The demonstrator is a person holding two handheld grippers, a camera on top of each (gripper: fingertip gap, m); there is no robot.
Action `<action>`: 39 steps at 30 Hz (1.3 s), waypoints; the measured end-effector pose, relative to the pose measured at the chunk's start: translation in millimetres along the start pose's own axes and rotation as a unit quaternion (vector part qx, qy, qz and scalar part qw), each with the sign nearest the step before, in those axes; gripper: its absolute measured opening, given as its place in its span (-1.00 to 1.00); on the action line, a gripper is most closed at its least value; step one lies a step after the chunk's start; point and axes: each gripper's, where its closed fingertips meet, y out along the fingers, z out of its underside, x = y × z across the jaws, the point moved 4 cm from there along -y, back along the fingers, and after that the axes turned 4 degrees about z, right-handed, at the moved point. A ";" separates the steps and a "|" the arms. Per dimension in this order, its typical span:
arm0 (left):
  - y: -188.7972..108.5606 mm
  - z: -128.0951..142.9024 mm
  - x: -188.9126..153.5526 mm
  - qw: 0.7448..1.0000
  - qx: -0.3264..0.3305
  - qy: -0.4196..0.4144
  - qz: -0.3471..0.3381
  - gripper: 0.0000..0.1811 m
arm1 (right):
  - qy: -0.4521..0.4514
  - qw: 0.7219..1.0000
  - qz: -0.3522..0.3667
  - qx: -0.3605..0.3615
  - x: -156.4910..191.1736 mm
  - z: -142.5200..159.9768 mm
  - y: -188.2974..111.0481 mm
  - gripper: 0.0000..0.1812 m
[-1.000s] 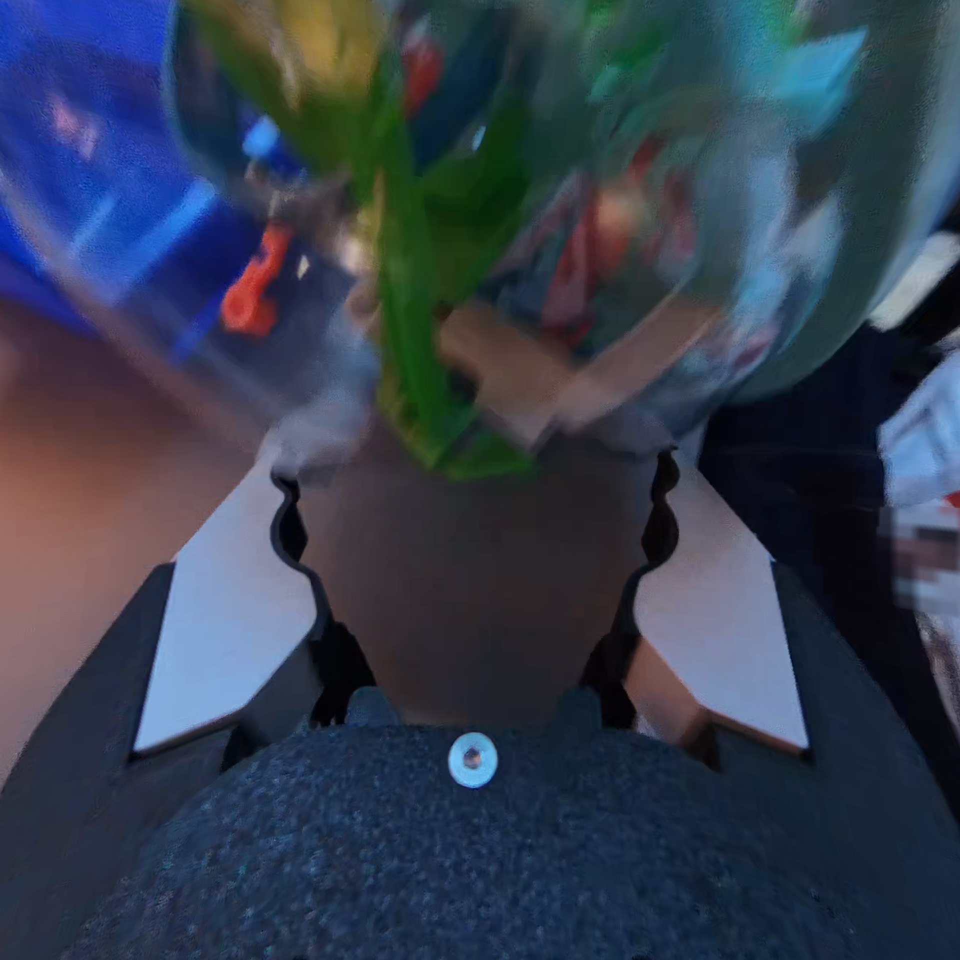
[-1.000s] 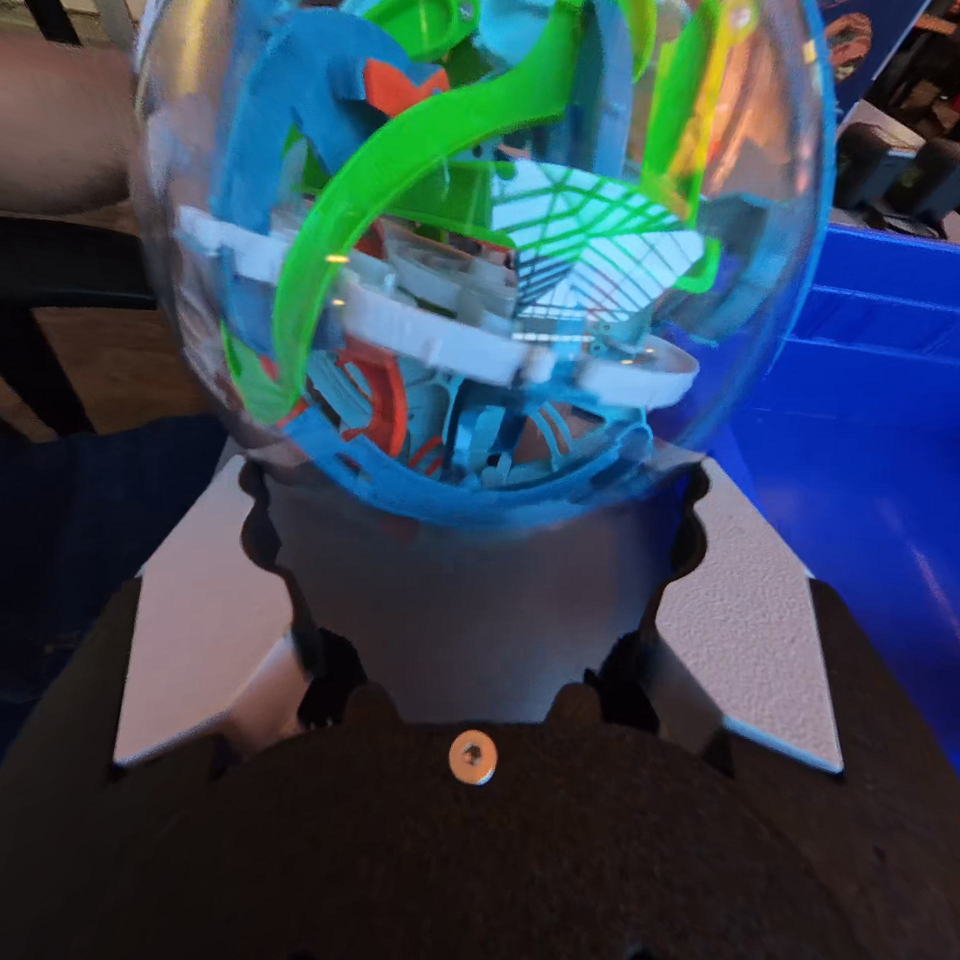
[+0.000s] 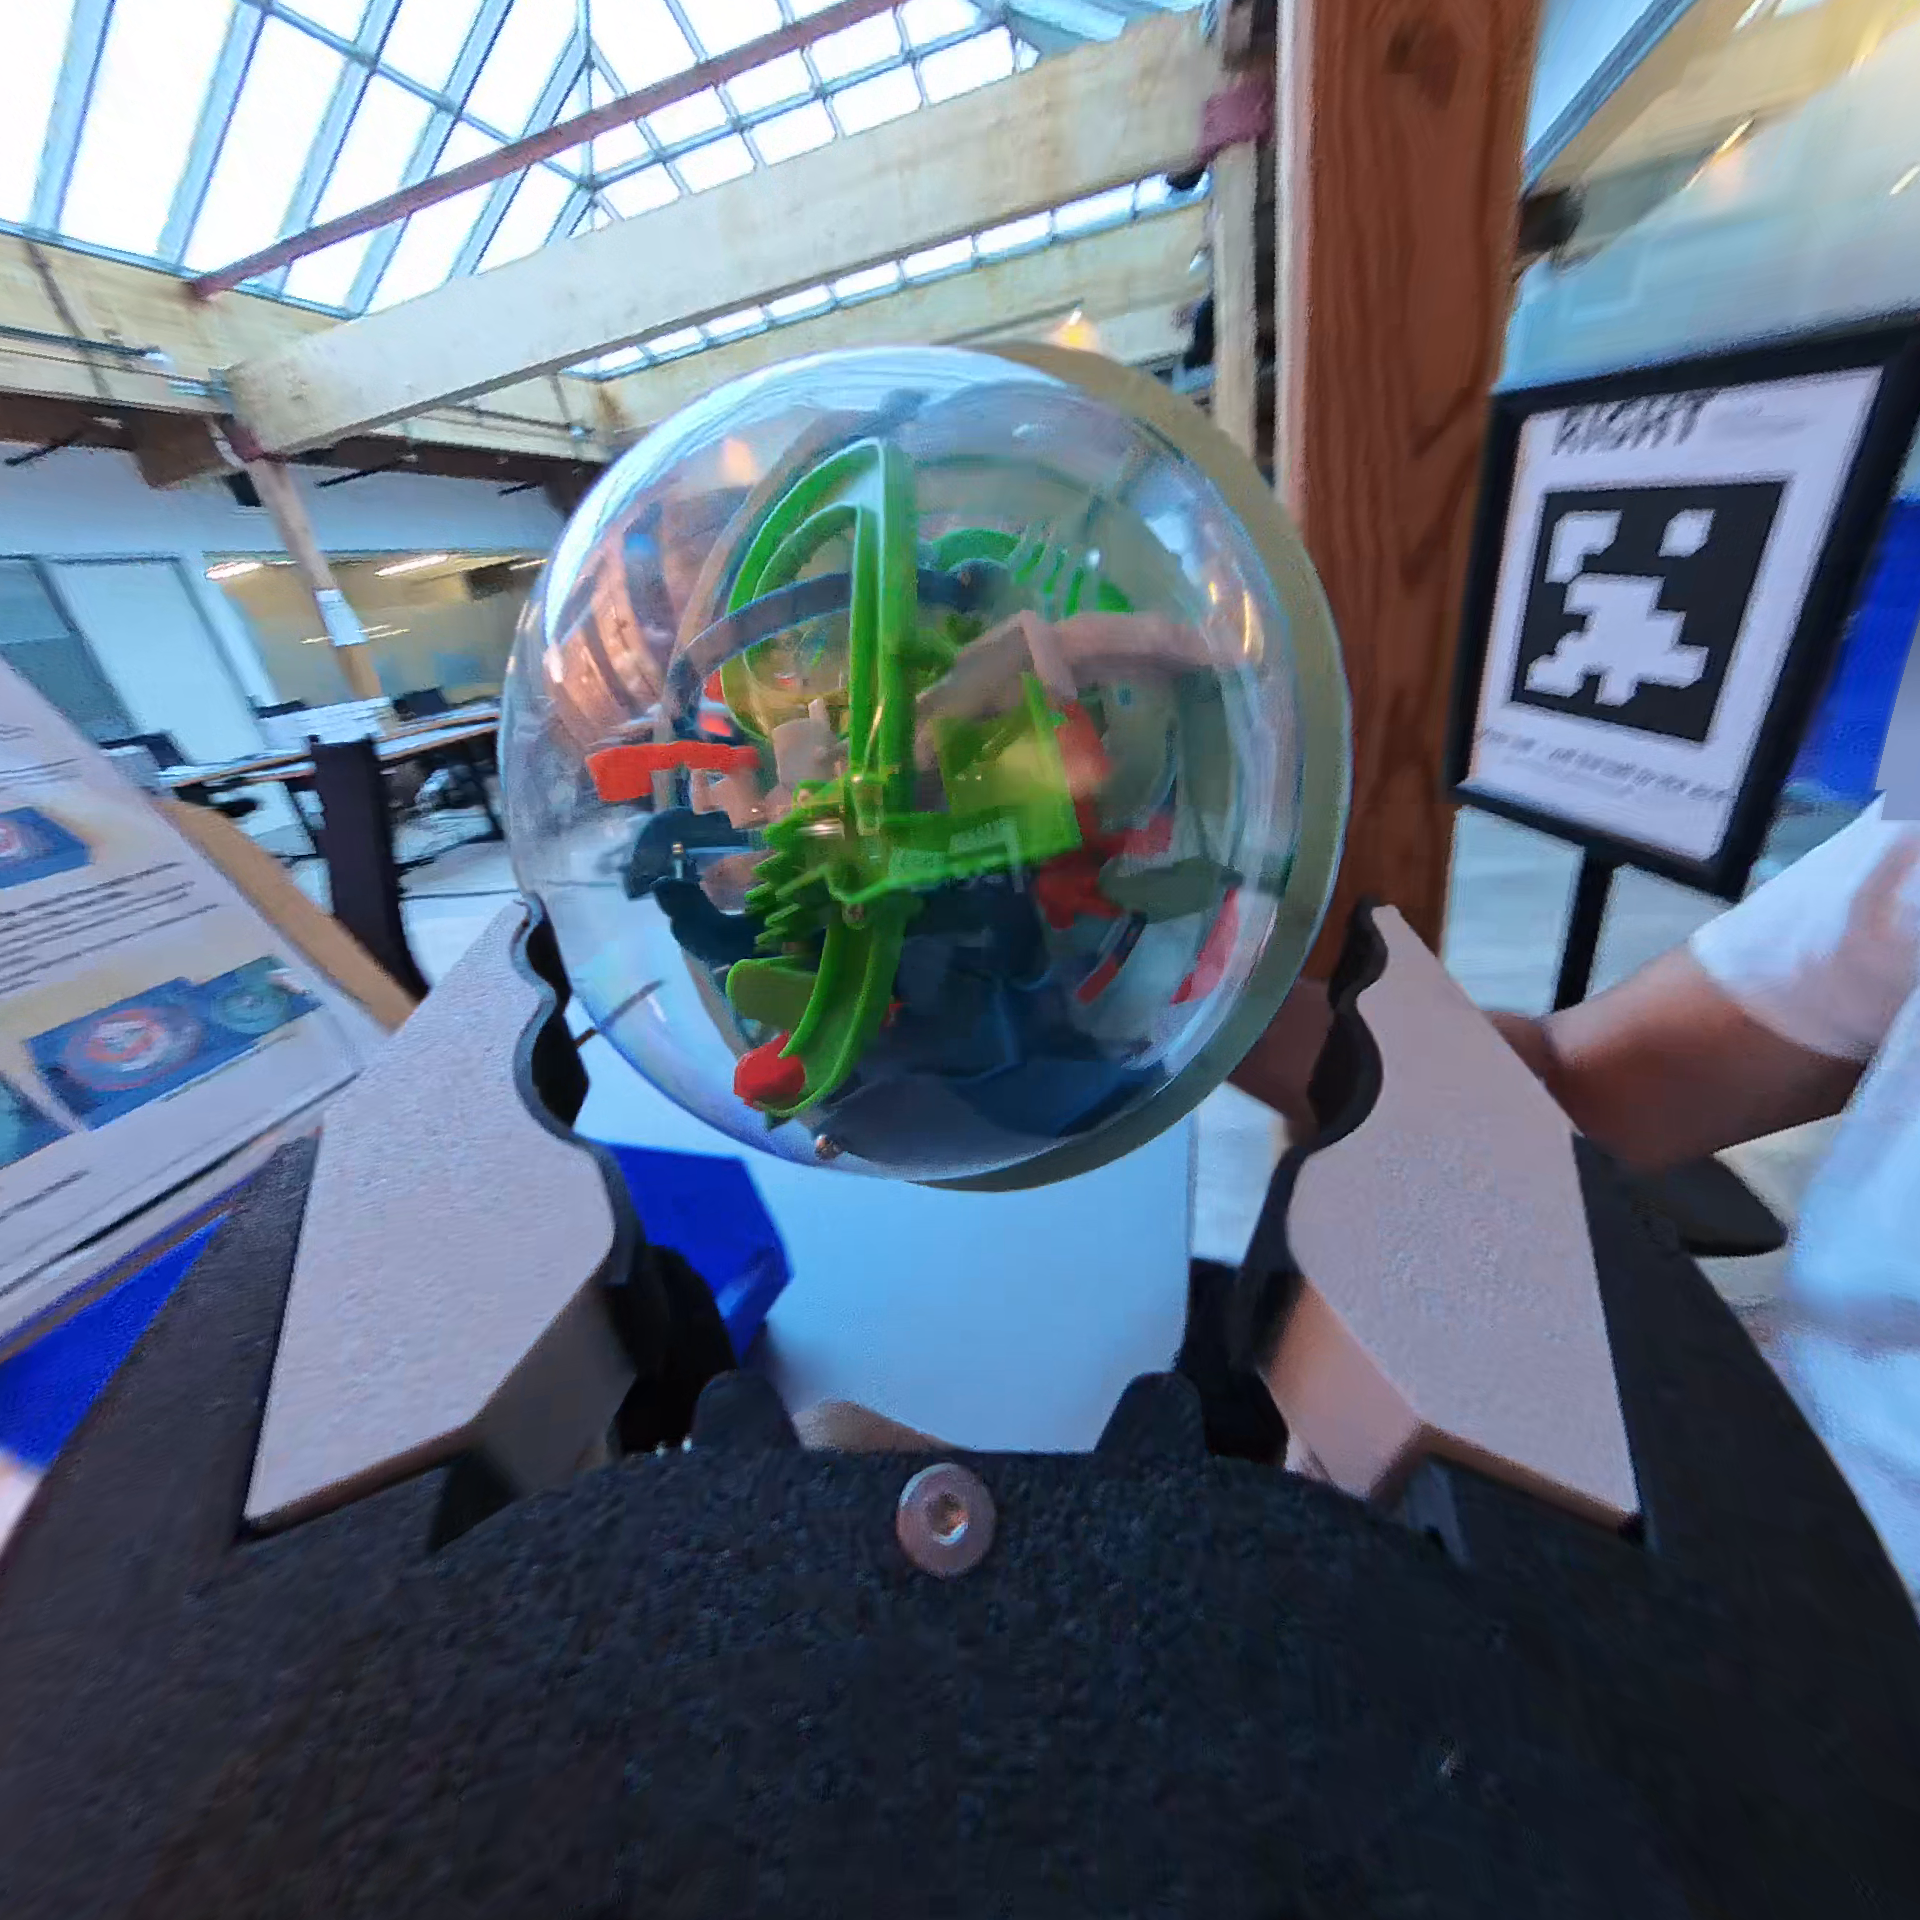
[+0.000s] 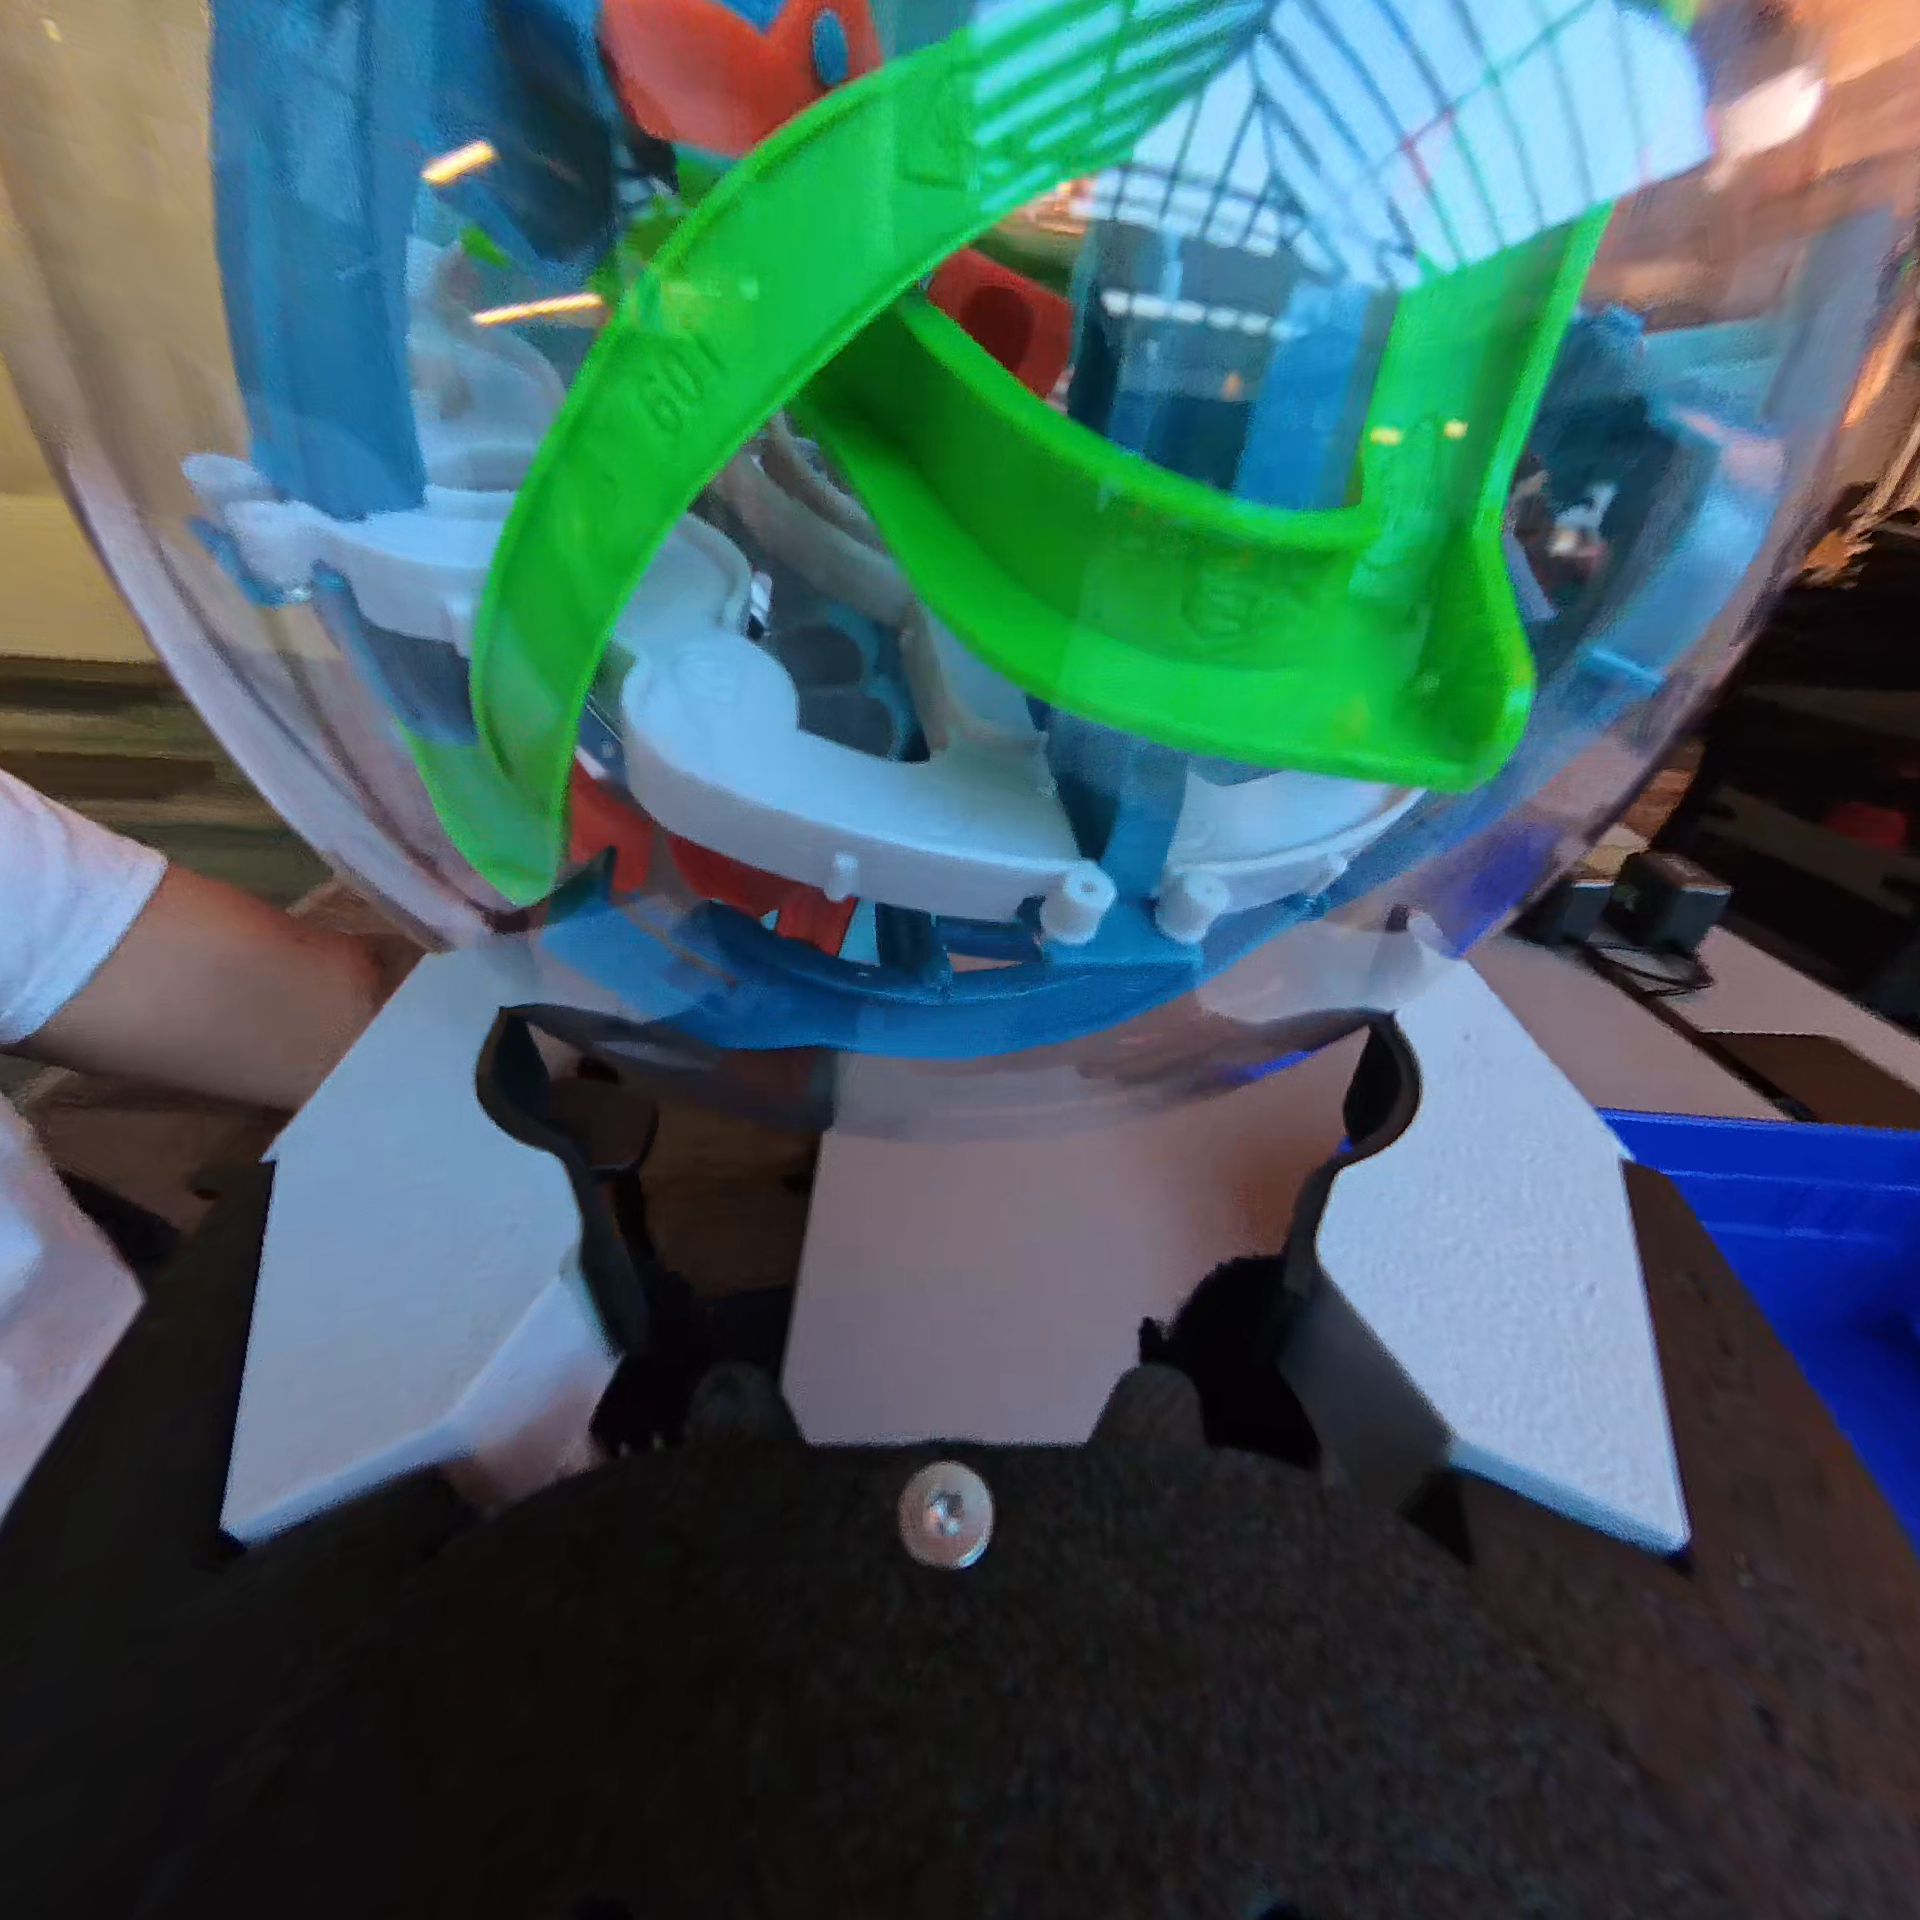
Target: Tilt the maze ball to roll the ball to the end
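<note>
Up in the air between the two grippers, the maze ball (image 3: pixel 925 764) is held off any worktop, the left gripper (image 3: pixel 935 977) and right gripper (image 4: pixel 940 1023) each spread wide against its clear shell. The little ball (I can't spot it) seems still mid-run. Overhead: skylights (image 3: pixel 312 114), timber beams (image 3: pixel 727 239), desks (image 3: pixel 343 738) behind.

Maze ball (image 4: pixel 956 520) top cut off in right wrist view, inner ball indiscernible.

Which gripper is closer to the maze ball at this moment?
Right. The right gripper has the maze ball filling its view, against its fingertips. The left gripper also brackets it, slightly farther back.
</note>
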 end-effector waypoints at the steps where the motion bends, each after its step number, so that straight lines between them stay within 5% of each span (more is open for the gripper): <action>1: -0.7 -1.6 -0.4 1.000 -0.012 -0.015 0.012 0.56 | -0.026 1.000 0.011 0.005 -0.2 -1.2 -2.0 0.70; 5: 3.5 -0.9 -2.1 0.999 -0.030 -0.028 0.030 0.57 | -0.160 0.984 0.070 0.021 4.2 -7.7 -6.4 0.70; 13: 7.9 -18.1 -37.1 0.997 -0.029 0.030 0.070 0.59 | -0.257 0.964 0.069 -0.009 38.4 -42.1 -22.6 0.70; 21: 19.0 -20.8 -61.3 0.987 0.052 0.149 0.020 0.59 | -0.318 0.944 0.080 0.027 32.5 -20.9 -21.9 0.68; 32: 14.6 -34.1 -73.5 0.976 0.083 0.200 0.026 0.59 | -0.355 0.931 0.086 -0.019 42.1 -32.1 -15.1 0.67; 39: 14.5 -36.2 -88.0 0.960 0.101 0.257 0.035 0.58 | -0.426 0.898 0.111 -0.002 54.6 -44.5 -25.3 0.67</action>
